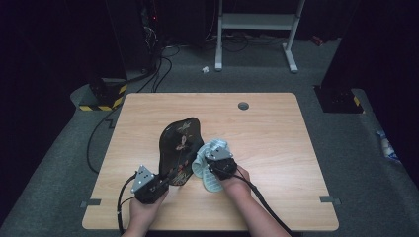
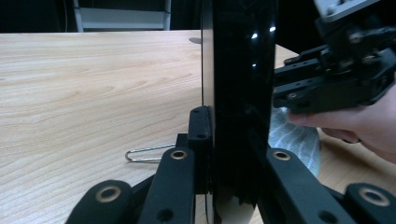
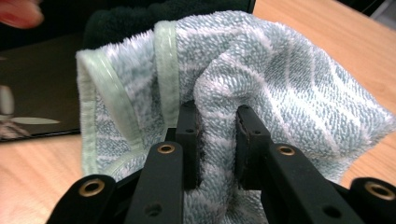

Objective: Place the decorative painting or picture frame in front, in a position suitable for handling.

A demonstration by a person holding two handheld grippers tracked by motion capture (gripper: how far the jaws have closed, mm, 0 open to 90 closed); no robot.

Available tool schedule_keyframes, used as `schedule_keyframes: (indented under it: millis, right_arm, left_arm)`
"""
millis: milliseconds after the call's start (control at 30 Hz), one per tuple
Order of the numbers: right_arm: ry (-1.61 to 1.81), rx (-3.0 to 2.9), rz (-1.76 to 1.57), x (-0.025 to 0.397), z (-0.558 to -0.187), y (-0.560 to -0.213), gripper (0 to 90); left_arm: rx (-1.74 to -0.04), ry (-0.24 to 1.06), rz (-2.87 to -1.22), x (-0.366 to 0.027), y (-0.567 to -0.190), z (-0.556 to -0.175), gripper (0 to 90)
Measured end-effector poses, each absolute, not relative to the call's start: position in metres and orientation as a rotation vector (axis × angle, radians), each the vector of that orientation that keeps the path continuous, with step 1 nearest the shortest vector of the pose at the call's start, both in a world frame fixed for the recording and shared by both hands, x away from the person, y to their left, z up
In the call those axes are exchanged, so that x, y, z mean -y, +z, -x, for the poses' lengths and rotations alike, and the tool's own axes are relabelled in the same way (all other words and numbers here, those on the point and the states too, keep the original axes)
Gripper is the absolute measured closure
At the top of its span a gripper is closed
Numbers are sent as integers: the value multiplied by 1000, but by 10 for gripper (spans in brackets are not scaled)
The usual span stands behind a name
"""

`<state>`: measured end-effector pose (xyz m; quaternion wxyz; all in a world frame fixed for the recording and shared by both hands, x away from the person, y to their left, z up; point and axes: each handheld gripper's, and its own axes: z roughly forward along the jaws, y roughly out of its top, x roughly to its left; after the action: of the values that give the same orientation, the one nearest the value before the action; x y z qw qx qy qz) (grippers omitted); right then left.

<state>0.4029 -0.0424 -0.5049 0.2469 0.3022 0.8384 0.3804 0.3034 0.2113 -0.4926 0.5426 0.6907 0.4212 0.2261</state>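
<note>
Near the front edge of the desk [image 1: 276, 128] we grip a glossy black tray [image 1: 179, 148] by its near end in our left claw [image 1: 157, 185], jaws clamped on its edge, tilting it up. Our right claw [image 1: 213, 167] pinches a fold of pale green towel [image 1: 210, 173] just beside the tray's right edge. We judge that wiping is under way; next the towel must press and sweep across the tray's face. A wire clip [image 2: 147, 153] lies nearby.
</note>
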Motion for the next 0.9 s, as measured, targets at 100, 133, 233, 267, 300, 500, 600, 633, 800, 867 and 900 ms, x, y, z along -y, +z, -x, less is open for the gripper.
schedule_keyframes:
  millis: [100, 133, 233, 267, 300, 500, 600, 633, 800, 867, 900]
  right_arm:
    - [1051, -2282, -821, 47, -397, -501, 739]
    - [1053, -2281, -816, 49, -395, -501, 738]
    - [1065, -2287, -821, 54, -387, -500, 737]
    - [1071, -2287, -824, 56, -383, -500, 737]
    - [1083, -2288, -823, 58, -379, -501, 737]
    - [1097, -2299, -792, 64, -357, -506, 737]
    - [1109, -2304, -790, 65, -351, -508, 737]
    - [1113, -2304, -785, 66, -349, -508, 737]
    - [1130, -2302, -779, 67, -343, -509, 736]
    - [1131, -2301, -776, 67, -341, -511, 736]
    - [1138, -2300, -778, 67, -340, -511, 736]
  left_arm:
    - [-998, 538, -1640, -211, -493, -303, 795]
    - [-997, 538, -1640, -211, -493, -303, 794]
    - [-989, 533, -1642, -212, -494, -303, 768]
    - [-988, 529, -1640, -212, -494, -303, 746]
    - [-985, 532, -1636, -212, -494, -303, 731]
    - [-973, 528, -1639, -212, -494, -301, 702]
    - [-970, 522, -1630, -212, -493, -300, 670]
    - [-965, 520, -1632, -213, -493, -300, 658]
    - [-938, 518, -1635, -216, -492, -295, 631]
    - [-935, 527, -1637, -218, -492, -292, 627]
    - [-934, 532, -1638, -219, -491, -291, 624]
